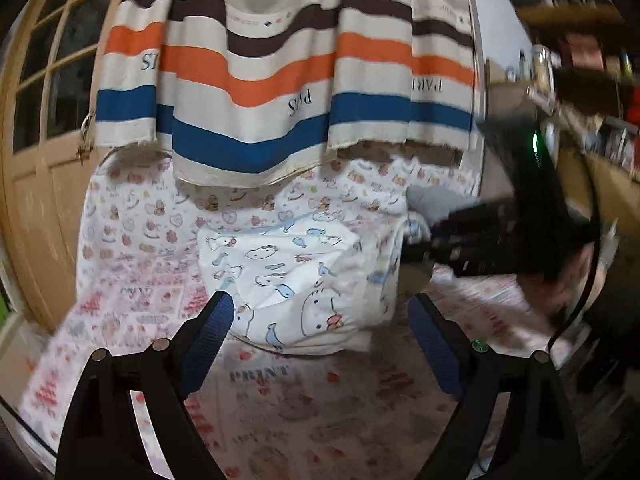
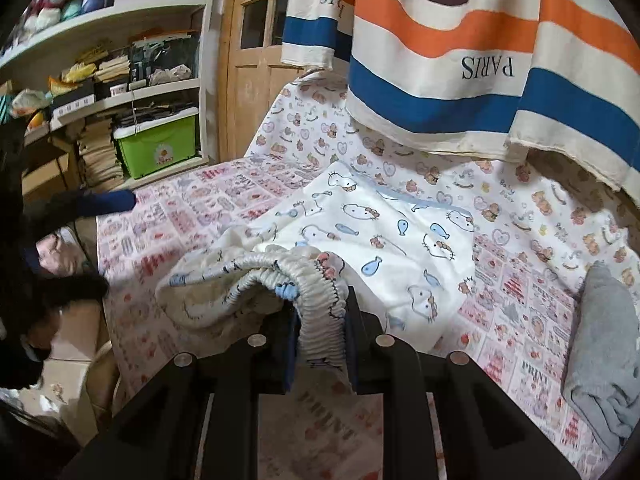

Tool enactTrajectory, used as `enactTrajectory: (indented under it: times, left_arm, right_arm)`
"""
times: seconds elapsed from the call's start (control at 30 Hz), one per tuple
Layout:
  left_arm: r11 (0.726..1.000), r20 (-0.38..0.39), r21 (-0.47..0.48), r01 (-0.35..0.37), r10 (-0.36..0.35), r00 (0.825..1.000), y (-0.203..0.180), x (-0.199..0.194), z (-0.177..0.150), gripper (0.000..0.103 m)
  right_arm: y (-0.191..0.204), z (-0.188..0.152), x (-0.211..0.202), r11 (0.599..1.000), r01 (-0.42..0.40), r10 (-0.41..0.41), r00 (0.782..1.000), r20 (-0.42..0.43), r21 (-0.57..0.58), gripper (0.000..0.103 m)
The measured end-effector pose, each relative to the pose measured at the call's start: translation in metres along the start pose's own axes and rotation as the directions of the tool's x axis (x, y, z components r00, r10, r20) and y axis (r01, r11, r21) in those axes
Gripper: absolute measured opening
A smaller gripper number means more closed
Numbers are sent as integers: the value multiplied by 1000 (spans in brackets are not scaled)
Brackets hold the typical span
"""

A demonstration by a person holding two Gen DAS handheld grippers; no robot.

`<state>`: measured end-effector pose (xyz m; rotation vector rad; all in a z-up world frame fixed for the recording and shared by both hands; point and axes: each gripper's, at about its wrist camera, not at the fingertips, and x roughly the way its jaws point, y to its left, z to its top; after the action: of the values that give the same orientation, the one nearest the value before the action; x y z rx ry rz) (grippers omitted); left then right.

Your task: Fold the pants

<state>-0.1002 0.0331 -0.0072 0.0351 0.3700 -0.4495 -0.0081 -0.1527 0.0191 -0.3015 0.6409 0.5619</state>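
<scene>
Pinching the pants' [image 2: 384, 240] gathered waistband, the right gripper [image 2: 320, 344] is clamped shut on them — the left gripper [image 1: 320, 320] gapes wide just before the pants, holding nothing.

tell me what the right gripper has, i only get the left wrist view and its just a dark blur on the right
Observer: The right gripper is shut on the pants, pinching the gathered elastic waistband.
Operator: is the whole garment off the bed
Observer: No. Only the waistband end is raised; the rest lies flat on the printed sheet.
Operator: anything else near it on that side
Observer: A grey cloth lies crumpled on the sheet at the right edge of the right wrist view, apart from the pants.
</scene>
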Motion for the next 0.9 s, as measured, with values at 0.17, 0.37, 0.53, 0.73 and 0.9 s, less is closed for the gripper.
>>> enactTrajectory:
  times: [0.17, 0.37, 0.53, 0.73, 0.9]
  left_arm:
    - [996, -61, 76, 56, -51, 997, -6, 34, 8, 88]
    - [960, -221, 271, 65, -4, 975, -11, 89, 7, 87]
    - [970, -321, 223, 97, -21, 947, 14, 115, 20, 6]
    - [989, -350, 45, 142, -117, 929, 44, 143, 41, 6]
    - [989, -393, -46, 138, -145, 908, 61, 171, 44, 6]
  right_arm:
    - [-26, 17, 3, 986, -108, 107, 994, 13, 127, 20]
    - [-38, 30, 8, 983, -133, 132, 991, 14, 125, 20]
    - [-45, 39, 14, 985, -137, 137, 991, 8, 103, 20]
    - [-65, 56, 37, 994, -74, 74, 997, -1, 76, 20]
    - [-85, 61, 63, 992, 42, -43, 999, 9, 116, 35]
